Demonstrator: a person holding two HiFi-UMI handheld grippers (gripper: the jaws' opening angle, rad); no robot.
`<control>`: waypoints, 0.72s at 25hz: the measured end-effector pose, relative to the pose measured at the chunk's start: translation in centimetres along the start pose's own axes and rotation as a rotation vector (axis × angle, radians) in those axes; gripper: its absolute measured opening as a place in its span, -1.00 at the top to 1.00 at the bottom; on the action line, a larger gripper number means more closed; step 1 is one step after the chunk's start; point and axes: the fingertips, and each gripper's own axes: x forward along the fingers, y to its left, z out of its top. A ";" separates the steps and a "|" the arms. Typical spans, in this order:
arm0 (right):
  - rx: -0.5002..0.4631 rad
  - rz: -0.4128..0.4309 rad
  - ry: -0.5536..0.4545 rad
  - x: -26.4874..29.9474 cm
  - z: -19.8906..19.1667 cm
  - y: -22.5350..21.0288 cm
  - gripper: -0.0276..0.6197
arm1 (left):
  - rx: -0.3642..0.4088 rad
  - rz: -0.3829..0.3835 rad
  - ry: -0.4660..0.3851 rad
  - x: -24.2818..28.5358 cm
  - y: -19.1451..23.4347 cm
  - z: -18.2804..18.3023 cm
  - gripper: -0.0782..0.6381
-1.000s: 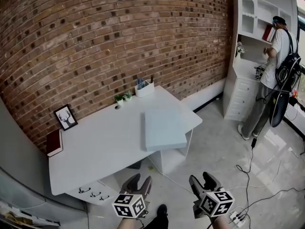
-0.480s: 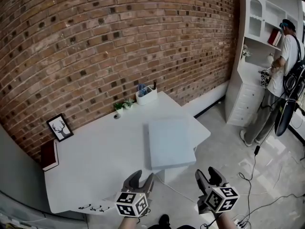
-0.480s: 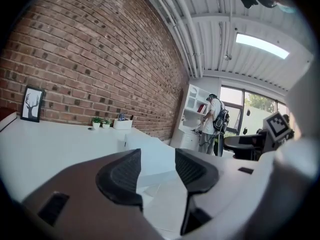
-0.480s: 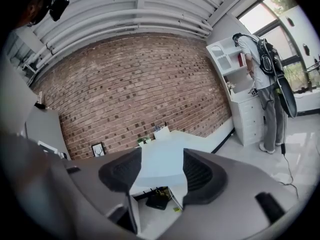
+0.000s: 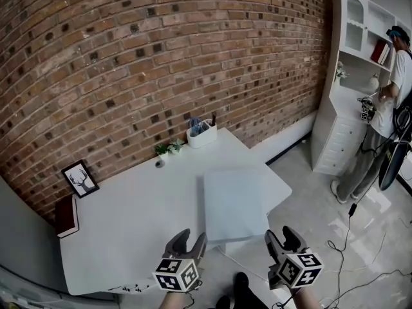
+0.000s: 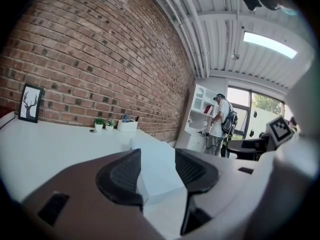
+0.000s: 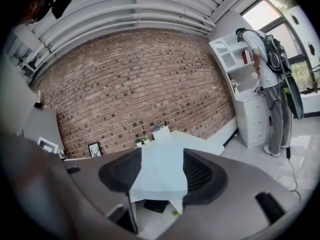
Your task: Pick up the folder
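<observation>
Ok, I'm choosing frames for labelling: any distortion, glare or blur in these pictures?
Head view: fisheye bends the brick wall, folder sharp and evenly lit. Left gripper view: black round corners, ceiling lamp glares. Right gripper view: window washed out, brick wall curved.

Left tool (image 5: pixel 190 240), right tool (image 5: pixel 282 237) moved nearer folder (image 5: pixel 236 201).

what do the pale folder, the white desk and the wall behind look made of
Pale blue-grey flat folder: likely matte card or plastic; even, glare-free surface, crisp straight edges.
White desk: probably painted or laminated board; smooth, uniform, faint sheen.
Red-brown wall: brick, or brick facing; rough matte blocks with pale mortar joints.
</observation>
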 end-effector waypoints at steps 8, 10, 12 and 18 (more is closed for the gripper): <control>-0.030 0.058 0.013 6.3 2.8 -1.9 0.15 | -0.003 0.029 -0.036 4.7 1.5 2.9 0.25; -0.025 0.072 0.016 7.8 3.3 -2.4 0.15 | -0.001 0.040 -0.045 5.9 1.9 3.7 0.25; -0.001 0.091 0.016 9.1 3.6 -2.7 0.16 | 0.003 0.054 -0.050 7.0 2.4 4.4 0.24; 0.013 0.108 0.032 11.9 4.0 -3.8 0.16 | -0.001 0.082 -0.054 10.0 3.9 5.8 0.23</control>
